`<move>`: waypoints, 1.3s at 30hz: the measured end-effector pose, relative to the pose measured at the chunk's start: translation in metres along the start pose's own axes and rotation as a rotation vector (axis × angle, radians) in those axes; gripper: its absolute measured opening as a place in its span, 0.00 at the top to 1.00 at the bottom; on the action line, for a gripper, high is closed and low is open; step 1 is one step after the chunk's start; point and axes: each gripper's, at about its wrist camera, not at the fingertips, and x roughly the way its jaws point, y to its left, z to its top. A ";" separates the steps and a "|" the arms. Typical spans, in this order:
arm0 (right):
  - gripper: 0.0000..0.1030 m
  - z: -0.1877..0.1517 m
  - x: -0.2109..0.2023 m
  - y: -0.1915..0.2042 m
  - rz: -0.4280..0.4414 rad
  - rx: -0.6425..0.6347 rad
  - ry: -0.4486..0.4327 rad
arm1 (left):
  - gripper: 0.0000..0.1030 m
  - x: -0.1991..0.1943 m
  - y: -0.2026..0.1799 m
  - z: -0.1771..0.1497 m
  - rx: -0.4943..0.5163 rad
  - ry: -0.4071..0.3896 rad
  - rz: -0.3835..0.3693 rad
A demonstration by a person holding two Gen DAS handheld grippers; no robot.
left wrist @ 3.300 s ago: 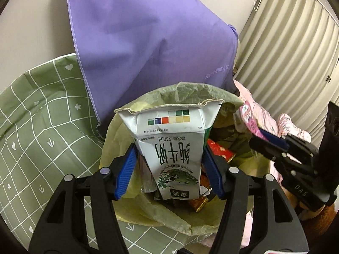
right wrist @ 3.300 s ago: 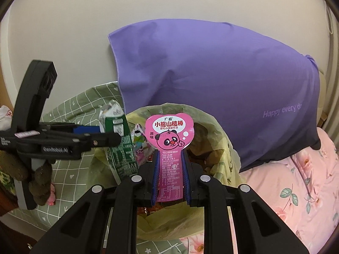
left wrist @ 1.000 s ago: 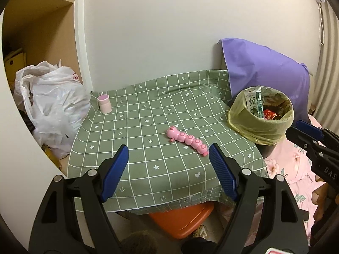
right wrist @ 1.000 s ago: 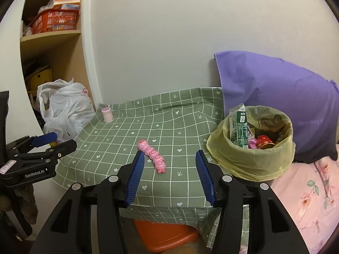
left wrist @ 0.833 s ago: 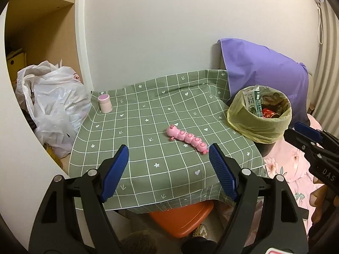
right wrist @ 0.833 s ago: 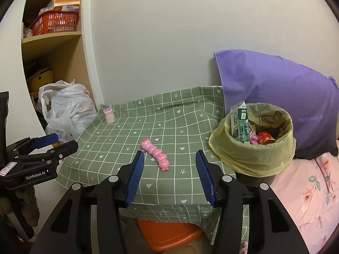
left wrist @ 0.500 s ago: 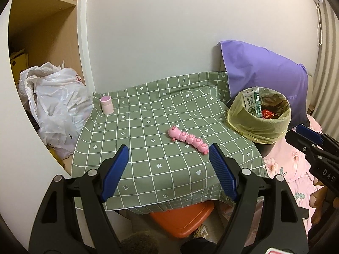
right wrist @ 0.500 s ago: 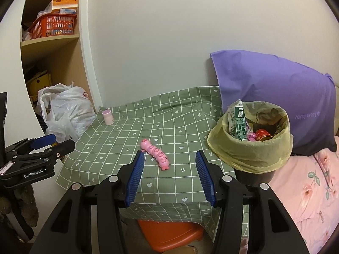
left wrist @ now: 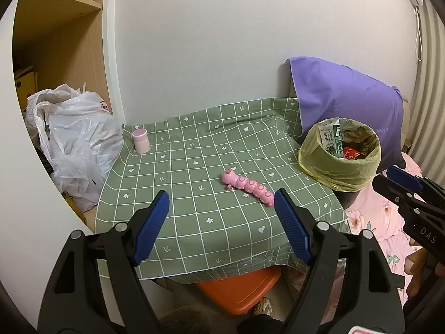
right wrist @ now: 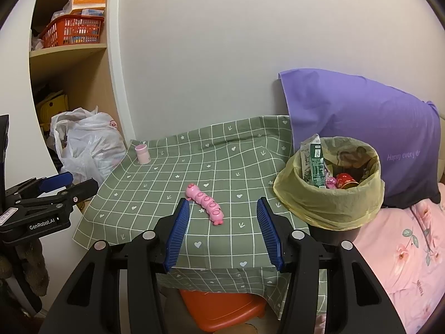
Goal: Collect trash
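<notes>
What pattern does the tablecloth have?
The tablecloth is green with a white grid and small white hearts, flowers and arrows, best seen in the left wrist view.

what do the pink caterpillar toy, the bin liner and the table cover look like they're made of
Pink caterpillar toy: looks like hard moulded plastic, smooth with a slight sheen, in rounded jointed segments.
Bin liner: thin yellowish plastic film, translucent and crinkled, folded over the rim of the dark bin.
Table cover: probably woven fabric, matte green with a white printed grid; it ripples and drapes over the edge. Coated cloth is possible.
</notes>
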 end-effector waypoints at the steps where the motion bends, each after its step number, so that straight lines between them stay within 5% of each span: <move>1: 0.54 0.000 0.000 0.000 0.001 -0.001 0.000 | 0.28 0.000 0.000 0.000 0.001 0.000 -0.001; 39: 0.54 -0.002 -0.004 -0.007 -0.003 0.011 -0.008 | 0.28 -0.001 -0.002 0.003 0.014 -0.013 -0.014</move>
